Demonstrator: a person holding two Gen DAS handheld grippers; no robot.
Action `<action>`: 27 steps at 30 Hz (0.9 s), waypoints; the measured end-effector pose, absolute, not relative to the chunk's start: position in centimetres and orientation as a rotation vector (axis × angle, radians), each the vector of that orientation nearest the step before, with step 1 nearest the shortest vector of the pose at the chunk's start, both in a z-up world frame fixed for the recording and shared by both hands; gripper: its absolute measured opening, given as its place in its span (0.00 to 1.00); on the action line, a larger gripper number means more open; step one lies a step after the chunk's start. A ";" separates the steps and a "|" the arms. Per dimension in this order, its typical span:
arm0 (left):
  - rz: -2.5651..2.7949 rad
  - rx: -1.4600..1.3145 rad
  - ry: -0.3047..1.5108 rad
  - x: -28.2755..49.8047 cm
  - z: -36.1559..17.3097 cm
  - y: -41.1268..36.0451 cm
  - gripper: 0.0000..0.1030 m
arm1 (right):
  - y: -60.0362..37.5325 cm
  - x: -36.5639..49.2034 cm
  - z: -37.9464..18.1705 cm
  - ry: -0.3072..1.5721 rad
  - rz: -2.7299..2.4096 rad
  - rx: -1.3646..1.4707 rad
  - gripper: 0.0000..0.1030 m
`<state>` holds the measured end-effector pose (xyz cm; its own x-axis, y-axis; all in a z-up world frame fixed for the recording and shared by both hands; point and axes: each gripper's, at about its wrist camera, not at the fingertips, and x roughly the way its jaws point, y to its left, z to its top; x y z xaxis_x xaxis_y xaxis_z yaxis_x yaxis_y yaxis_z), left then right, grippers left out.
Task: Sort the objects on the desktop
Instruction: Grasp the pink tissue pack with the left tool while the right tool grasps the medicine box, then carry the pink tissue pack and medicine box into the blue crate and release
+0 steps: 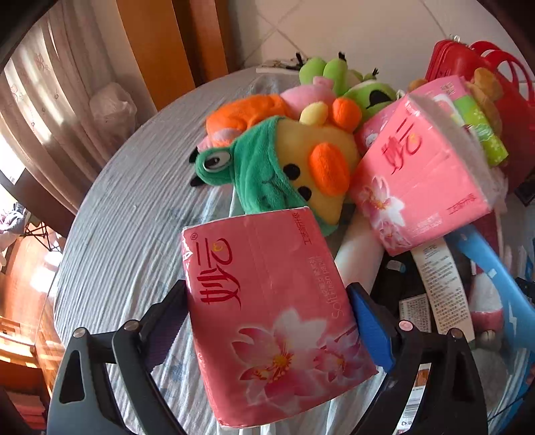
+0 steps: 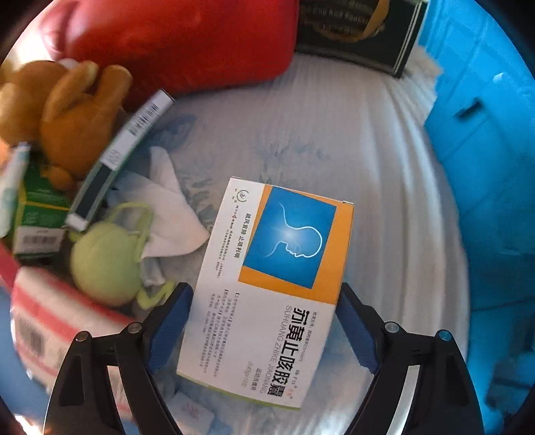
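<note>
In the left wrist view my left gripper [image 1: 267,287] is shut on a pink tissue pack [image 1: 277,318] with a flower print, held above the pale striped tablecloth [image 1: 133,217]. A second pink tissue pack [image 1: 418,174] lies tilted to the right, beside a yellow duck plush [image 1: 311,167] in a green hood. In the right wrist view a white, orange and blue medicine box [image 2: 274,287] sits between the fingers of my right gripper [image 2: 265,287]. Both blue pads [image 2: 170,321] touch its long edges over the tablecloth [image 2: 334,134].
More plush toys [image 1: 334,70] crowd the far side of the table, with a red basket [image 1: 485,67] at the right. Around the right gripper are a blue bin [image 2: 485,167], a brown bear plush [image 2: 73,110], a slim barcoded box [image 2: 113,157] and a dark box [image 2: 354,30].
</note>
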<state>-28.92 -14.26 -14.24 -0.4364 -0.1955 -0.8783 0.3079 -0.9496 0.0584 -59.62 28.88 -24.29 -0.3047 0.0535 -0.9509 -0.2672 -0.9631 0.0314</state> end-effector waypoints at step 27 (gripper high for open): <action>-3.101 0.760 0.036 -15.1 7.3 -2.3 0.90 | 29.4 -31.2 6.4 0.146 2.752 -0.630 0.83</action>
